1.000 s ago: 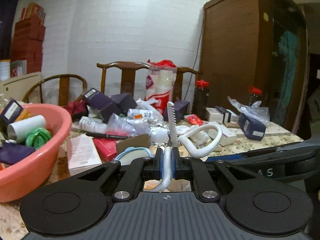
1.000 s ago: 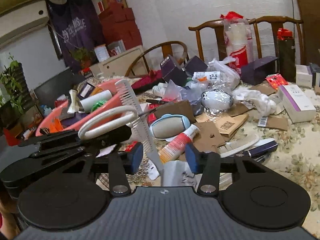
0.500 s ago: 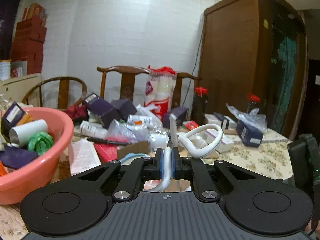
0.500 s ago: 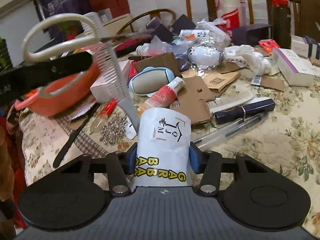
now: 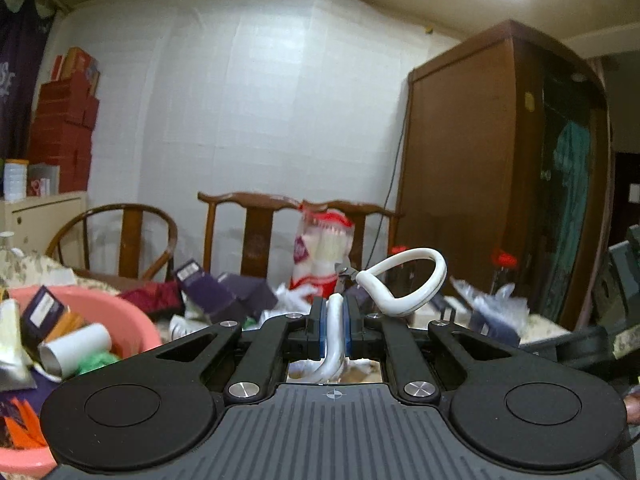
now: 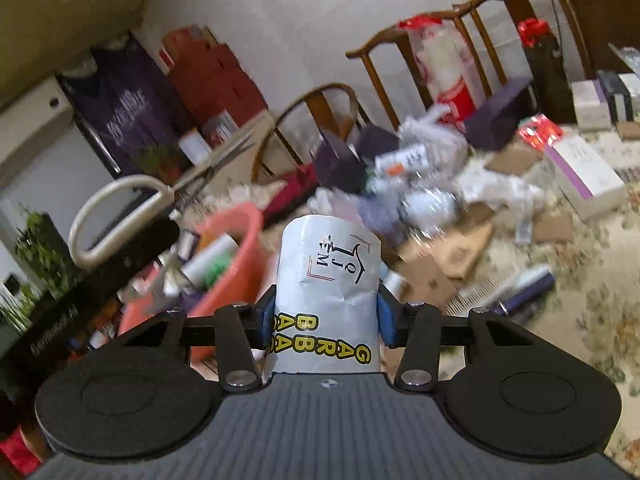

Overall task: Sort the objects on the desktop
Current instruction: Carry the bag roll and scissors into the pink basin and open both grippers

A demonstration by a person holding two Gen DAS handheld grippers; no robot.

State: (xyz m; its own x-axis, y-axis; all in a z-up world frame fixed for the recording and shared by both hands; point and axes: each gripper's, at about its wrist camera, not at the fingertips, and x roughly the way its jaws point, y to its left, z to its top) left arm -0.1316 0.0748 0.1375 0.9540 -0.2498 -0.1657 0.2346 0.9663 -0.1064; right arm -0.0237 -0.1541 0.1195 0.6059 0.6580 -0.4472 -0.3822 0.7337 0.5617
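Note:
My left gripper (image 5: 335, 330) is shut on the white handle of a pair of scissors (image 5: 404, 280), raised above the cluttered table. The scissors also show in the right wrist view (image 6: 120, 216), blades pointing up and right, above the pink basin. My right gripper (image 6: 326, 314) is shut on a white paper roll (image 6: 330, 280) printed with "GARBAGE" lettering, held off the table. The pink plastic basin (image 5: 112, 312) holds several sorted items and sits at the left; it also shows in the right wrist view (image 6: 236, 248).
The floral tablecloth (image 6: 592, 292) carries boxes, cardboard scraps, crumpled plastic, a comb and pens (image 6: 528, 284). A bag of cups (image 5: 324, 256) stands at the back. Wooden chairs (image 5: 256, 232) stand behind the table, a tall brown cupboard (image 5: 480, 168) at the right.
Both grippers have risen and tilted upward. The right gripper closed on the white roll and lifted it off the table. The left one carries the scissors higher, toward the basin.

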